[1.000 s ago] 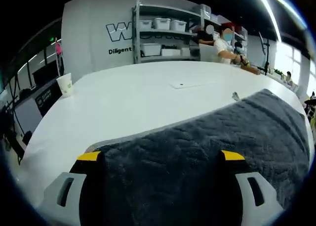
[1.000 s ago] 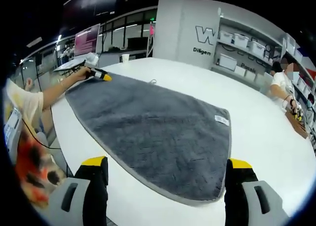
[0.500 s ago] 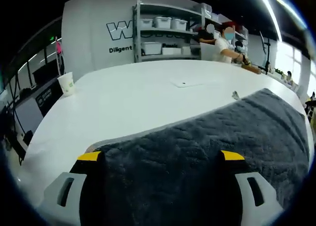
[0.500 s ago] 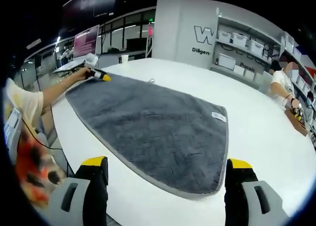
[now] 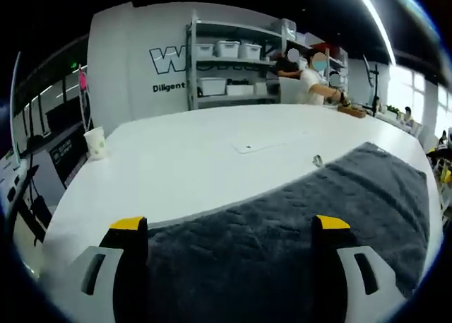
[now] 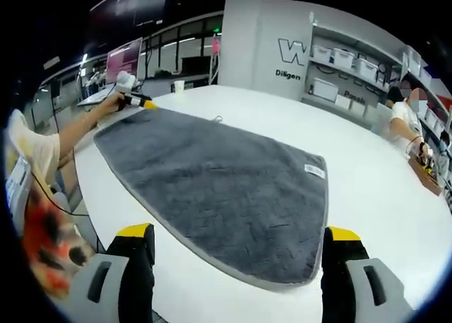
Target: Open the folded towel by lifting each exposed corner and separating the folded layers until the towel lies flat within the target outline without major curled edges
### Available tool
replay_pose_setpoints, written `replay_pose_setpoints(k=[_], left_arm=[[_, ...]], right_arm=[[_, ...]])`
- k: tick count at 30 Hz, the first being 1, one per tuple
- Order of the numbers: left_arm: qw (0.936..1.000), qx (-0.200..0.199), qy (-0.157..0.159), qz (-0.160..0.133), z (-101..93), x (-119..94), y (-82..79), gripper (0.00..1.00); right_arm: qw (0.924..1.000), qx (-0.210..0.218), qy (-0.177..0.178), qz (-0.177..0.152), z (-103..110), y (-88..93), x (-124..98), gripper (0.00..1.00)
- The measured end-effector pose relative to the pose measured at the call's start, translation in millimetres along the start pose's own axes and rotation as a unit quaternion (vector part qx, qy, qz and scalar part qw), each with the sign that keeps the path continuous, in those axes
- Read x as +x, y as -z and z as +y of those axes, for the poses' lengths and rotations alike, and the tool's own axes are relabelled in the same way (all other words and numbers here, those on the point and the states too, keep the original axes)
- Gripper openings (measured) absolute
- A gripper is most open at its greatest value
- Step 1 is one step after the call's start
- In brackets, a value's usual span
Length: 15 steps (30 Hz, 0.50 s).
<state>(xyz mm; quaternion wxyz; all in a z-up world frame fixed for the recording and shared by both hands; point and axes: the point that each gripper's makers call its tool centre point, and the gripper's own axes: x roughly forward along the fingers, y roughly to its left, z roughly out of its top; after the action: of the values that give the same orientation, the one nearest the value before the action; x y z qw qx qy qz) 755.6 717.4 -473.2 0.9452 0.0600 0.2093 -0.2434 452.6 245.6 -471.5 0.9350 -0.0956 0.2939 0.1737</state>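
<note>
In the right gripper view, the right gripper (image 6: 236,242) hangs over the near edge of the white table (image 6: 381,189), its two yellow-tipped jaws spread wide with nothing between them. Just beyond the jaws, the grey towel (image 6: 212,181) lies spread flat on the table, stretching from 6 o'clock toward 10 o'clock, with a small white label near its edge at 3 o'clock. At its far corner, around 10 o'clock, the left gripper (image 6: 146,104) sits in the person's hand (image 6: 113,102), just above the cloth.

In the left gripper view, the left gripper (image 5: 229,227) has its jaws wide apart, the towel (image 5: 296,231) showing between them and running off toward 3 o'clock. Whether they touch the cloth cannot be told. Farther across the table stands a paper cup (image 5: 95,143) at 9 o'clock. Beyond that stand shelves (image 5: 233,61) holding boxes at 12 o'clock.
</note>
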Motion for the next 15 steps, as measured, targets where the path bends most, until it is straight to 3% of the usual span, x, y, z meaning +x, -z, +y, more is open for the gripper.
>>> replay_pose_setpoints(k=[5,9,15], left_arm=[[0.9998,0.017,0.010,0.001,-21.7,-16.9,-1.0,0.94],[0.9991,0.030,0.015,0.025,-45.3,-27.7,17.6,0.94],[0.9981,0.044,-0.004,0.042,-60.5,-33.9,43.6,0.94]], right_arm=[[0.9999,0.000,-0.008,-0.007,-0.1,-6.8,6.0,0.99],[0.9997,0.008,-0.014,-0.015,-2.7,-13.0,16.3,0.99],[0.9991,0.012,-0.020,-0.035,-3.1,-22.1,34.5,0.99]])
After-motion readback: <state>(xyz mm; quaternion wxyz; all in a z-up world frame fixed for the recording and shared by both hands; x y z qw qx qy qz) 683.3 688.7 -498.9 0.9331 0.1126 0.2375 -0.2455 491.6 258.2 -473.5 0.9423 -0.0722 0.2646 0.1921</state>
